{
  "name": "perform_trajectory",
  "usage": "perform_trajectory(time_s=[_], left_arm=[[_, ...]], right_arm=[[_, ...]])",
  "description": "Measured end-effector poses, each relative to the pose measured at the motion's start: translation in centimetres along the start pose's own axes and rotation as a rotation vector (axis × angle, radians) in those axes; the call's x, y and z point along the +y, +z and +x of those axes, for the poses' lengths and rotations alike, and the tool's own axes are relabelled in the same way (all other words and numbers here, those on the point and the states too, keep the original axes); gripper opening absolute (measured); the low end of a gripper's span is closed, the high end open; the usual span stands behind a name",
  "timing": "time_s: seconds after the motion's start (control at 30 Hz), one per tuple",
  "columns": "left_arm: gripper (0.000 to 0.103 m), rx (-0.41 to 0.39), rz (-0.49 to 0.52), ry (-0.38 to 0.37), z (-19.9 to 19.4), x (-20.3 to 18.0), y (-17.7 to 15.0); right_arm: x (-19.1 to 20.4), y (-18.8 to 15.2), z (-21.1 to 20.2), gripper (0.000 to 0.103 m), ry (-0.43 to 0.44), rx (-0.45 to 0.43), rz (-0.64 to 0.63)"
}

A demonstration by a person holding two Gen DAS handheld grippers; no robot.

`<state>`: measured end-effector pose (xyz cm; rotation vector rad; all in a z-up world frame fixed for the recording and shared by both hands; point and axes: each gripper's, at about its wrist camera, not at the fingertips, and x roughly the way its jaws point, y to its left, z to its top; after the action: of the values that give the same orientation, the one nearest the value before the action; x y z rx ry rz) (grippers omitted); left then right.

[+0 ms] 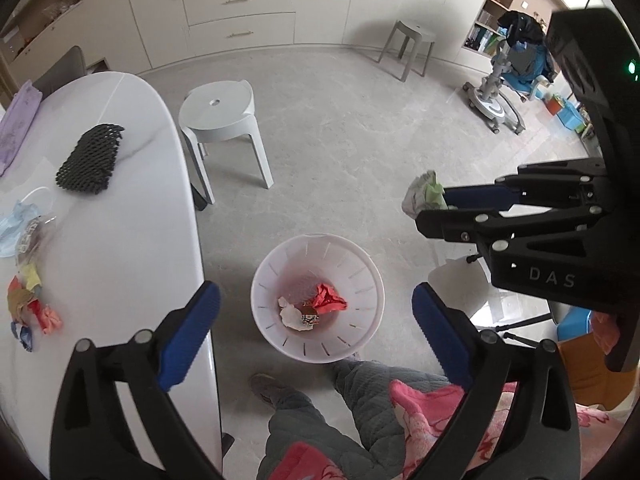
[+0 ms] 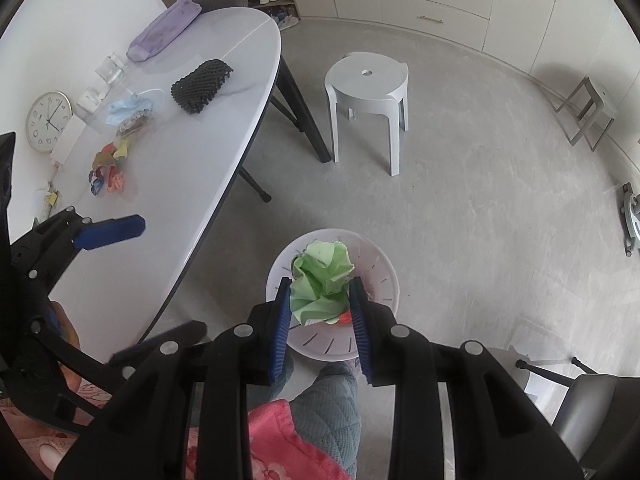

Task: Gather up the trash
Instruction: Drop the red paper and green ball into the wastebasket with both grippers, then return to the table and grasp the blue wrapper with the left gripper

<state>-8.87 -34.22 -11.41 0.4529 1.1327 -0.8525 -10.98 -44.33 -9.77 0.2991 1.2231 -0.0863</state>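
The left hand-held gripper (image 1: 316, 328) hangs released, its 2 blue pads spread wide with nothing between them, pointing down over the white slotted bin (image 1: 318, 304) on the floor. The right hand-held gripper (image 2: 320, 320) is clenched on a crumpled green paper wad (image 2: 322, 284), pinched from both sides by its blue pads and held over the same bin.

The bin stands on bare grey floor, just beside the rounded edge of the white counter (image 2: 192, 152) and close in front of the person's quilted trouser legs (image 1: 360, 400). Its mouth is wide and unobstructed. Inside lie a red crumpled wrapper (image 1: 328, 300) and a whitish scrap with a small printed piece (image 1: 298, 316). Beyond it the floor is open up to a white stool (image 1: 218, 116), which sits near the counter's edge.

On the counter, well apart from the bin, remain a cluster of coloured paper scraps (image 1: 30, 300), a light blue face mask with a clear wrapper (image 1: 20, 228), a black foam net sleeve (image 1: 92, 158) and a lilac pouch (image 2: 164, 28).
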Motion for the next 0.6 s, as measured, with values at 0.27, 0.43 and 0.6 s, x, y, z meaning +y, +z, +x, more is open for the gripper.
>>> perform_trajectory(time_s=[0.27, 0.43, 0.6], left_arm=[[0.093, -0.025, -0.065, 0.015, -1.4, 2.1, -1.0], [0.093, -0.040, -0.104, 0.037, -2.1, 3.8, -1.4], [0.093, -0.052, -0.135, 0.052, -2.9, 5.1, -1.9]], right_arm=[[1.5, 0.0, 1.0, 0.093, -0.040, 0.042, -0.007], [2.0, 0.8, 0.7, 0.101, -0.102, -0.009, 0.008], [2.3, 1.7, 1.1, 0.101, -0.110, -0.014, 0.019]])
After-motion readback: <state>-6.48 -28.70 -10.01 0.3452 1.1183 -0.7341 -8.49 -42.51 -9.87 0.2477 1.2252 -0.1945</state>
